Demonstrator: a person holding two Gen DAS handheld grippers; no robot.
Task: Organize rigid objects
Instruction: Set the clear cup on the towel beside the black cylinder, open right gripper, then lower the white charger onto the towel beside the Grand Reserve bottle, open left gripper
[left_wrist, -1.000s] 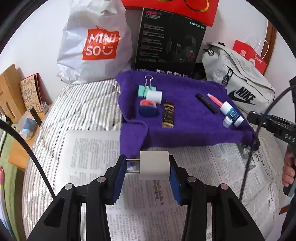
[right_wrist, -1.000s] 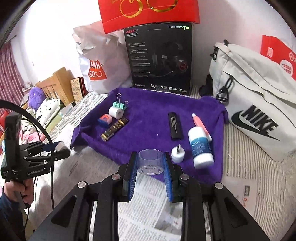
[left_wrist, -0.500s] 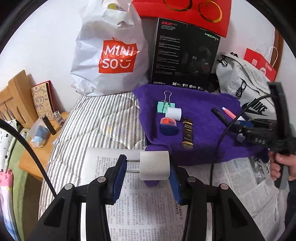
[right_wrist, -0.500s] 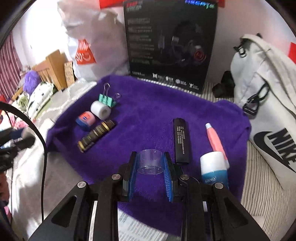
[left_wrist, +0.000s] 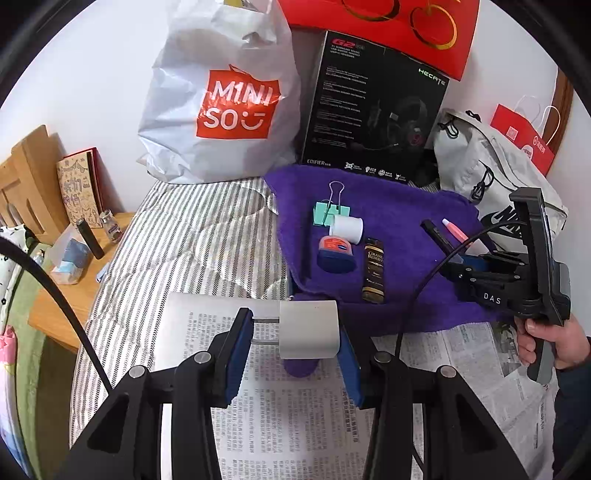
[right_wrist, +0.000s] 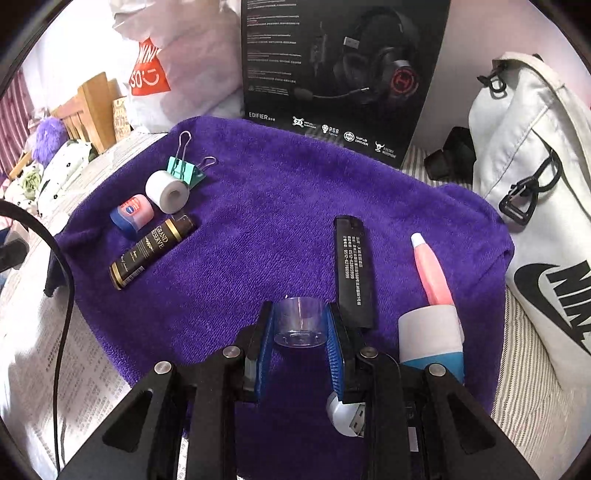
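My left gripper (left_wrist: 295, 338) is shut on a white plug adapter (left_wrist: 308, 329), held above the newspaper (left_wrist: 288, 424) in front of the purple towel (left_wrist: 399, 236). My right gripper (right_wrist: 300, 330) is shut on a clear plastic cap (right_wrist: 300, 322), low over the towel (right_wrist: 266, 221); it also shows in the left wrist view (left_wrist: 458, 264). On the towel lie a green binder clip (right_wrist: 183, 169), white tape roll (right_wrist: 167, 191), blue-and-pink tin (right_wrist: 131, 214), brown tube (right_wrist: 151, 246), black bar (right_wrist: 354, 267), pink pen (right_wrist: 432, 271), white-and-blue bottle (right_wrist: 432, 336) and a small white USB piece (right_wrist: 347, 413).
A black headset box (right_wrist: 343, 74), a Miniso bag (left_wrist: 221, 96) and a white Nike bag (right_wrist: 532, 184) stand behind and beside the towel. A wooden bedside shelf (left_wrist: 55, 295) with small items lies to the left of the striped bed.
My right gripper moved forward and down over the towel with the cap, close to the black bar and bottle. My left gripper drew back and left with the adapter.
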